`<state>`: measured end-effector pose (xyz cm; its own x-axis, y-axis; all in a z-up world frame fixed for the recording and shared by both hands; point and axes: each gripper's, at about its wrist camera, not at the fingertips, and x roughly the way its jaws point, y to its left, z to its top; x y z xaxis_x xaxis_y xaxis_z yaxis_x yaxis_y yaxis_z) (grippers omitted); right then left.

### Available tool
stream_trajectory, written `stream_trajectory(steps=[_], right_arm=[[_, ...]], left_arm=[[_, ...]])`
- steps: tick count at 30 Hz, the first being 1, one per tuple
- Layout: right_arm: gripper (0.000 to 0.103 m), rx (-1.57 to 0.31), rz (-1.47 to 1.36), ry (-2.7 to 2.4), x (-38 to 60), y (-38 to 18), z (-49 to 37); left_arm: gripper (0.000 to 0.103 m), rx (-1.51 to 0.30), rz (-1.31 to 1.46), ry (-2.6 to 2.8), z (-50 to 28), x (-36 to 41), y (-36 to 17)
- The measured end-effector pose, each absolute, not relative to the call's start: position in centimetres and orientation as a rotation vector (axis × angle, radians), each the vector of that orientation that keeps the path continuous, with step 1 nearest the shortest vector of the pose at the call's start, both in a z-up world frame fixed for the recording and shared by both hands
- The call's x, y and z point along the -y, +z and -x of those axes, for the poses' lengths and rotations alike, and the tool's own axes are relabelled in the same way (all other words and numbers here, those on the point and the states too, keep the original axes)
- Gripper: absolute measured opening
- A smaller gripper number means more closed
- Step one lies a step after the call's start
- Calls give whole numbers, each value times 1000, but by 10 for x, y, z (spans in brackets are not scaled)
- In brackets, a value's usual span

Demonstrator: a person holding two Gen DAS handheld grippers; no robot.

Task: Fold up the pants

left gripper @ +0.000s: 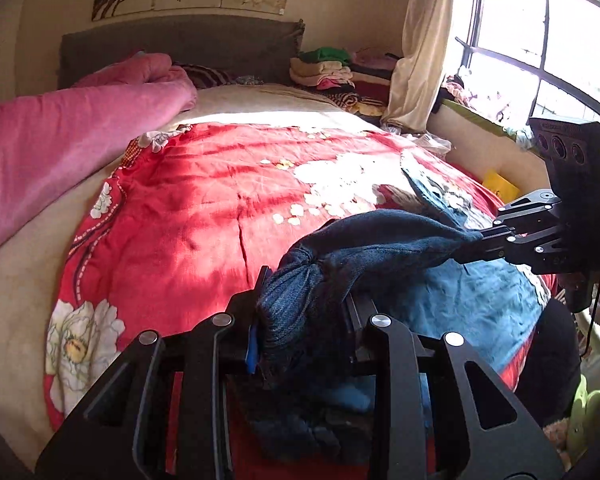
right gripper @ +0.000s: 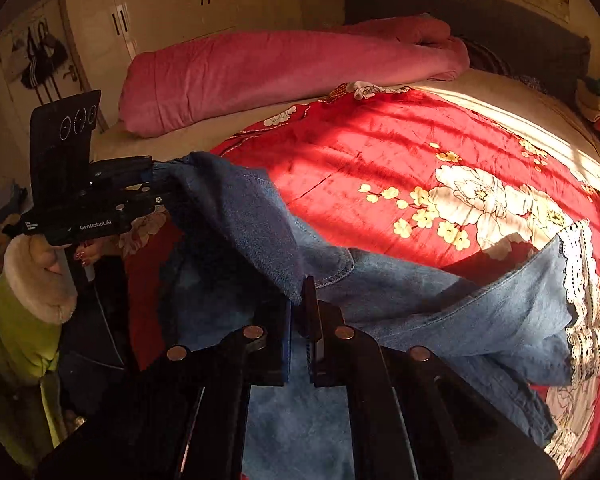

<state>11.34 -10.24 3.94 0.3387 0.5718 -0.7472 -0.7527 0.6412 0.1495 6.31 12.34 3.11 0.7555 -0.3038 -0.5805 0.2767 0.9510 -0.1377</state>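
Note:
Blue denim pants [left gripper: 364, 248] with white lace hems [right gripper: 580, 288] lie on a red floral quilt [left gripper: 204, 208]. My left gripper [left gripper: 300, 304] is shut on a bunched corner of the waistband and holds it above the bed. My right gripper [right gripper: 298, 304] is shut on the other waistband corner. The waistband hangs stretched between them. The legs [right gripper: 480, 312] trail to the right over the quilt [right gripper: 380, 168]. Each gripper shows in the other's view: the right [left gripper: 476, 240] and the left [right gripper: 156, 184].
A rolled pink blanket [left gripper: 60, 148] lies along the bed's far side. Folded clothes [left gripper: 332, 72] are stacked by the headboard. A window [left gripper: 540, 40] and curtain [left gripper: 424, 40] stand at the right. Wardrobes [right gripper: 172, 8] line the wall.

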Motion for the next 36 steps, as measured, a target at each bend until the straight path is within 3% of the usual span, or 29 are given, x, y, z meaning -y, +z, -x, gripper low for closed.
stream_trajectory(steps=[14, 19, 26, 36], right_arm=[[5, -1007, 173, 865, 98, -41, -47], [8, -1003, 144, 852, 97, -46, -45], [9, -962, 106, 856, 96, -42, -46], [12, -983, 98, 847, 92, -49, -48]], left_arm=[[29, -815, 23, -288, -9, -106, -13], [46, -831, 61, -259, 1, -109, -15], [47, -738, 84, -207, 7, -116, 10], [57, -872, 141, -126, 23, -140, -7]])
